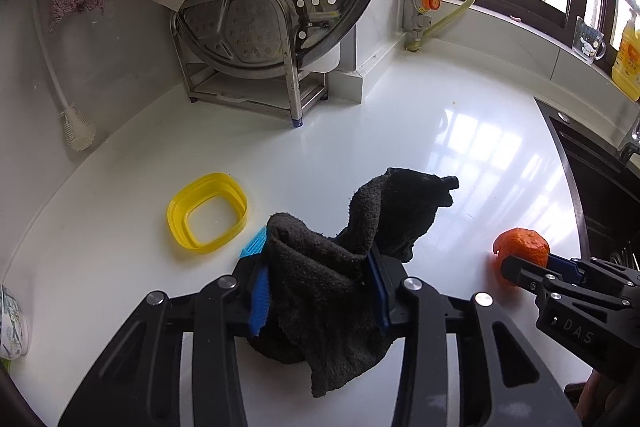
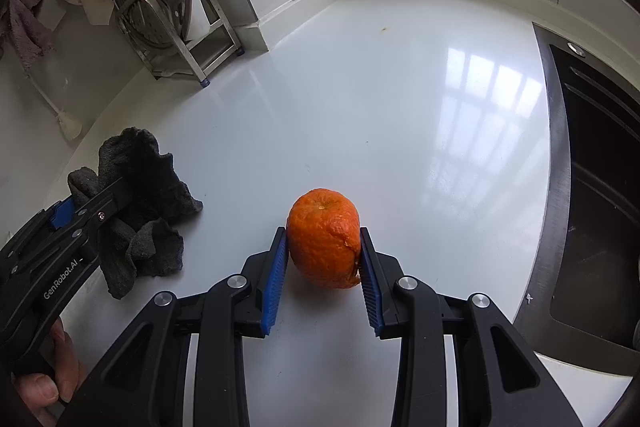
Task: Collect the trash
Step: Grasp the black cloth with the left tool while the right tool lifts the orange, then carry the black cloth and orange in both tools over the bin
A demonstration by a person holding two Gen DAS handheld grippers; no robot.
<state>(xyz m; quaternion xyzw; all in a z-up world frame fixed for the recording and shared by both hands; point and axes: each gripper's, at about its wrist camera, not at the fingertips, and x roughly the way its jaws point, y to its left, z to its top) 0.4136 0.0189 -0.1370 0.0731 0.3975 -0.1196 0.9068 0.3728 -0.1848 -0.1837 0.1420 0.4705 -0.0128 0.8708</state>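
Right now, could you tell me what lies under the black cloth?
The white countertop shows around the black cloth, held by the left hand-held gripper. Anything beneath its folds is hidden.

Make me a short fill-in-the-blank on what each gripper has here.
1. The left gripper is shut on a black ____.
2. The right gripper has its pads against an ____ peel.
3. The hollow ring on the countertop is coloured ____.

Missing words: cloth; orange; yellow.
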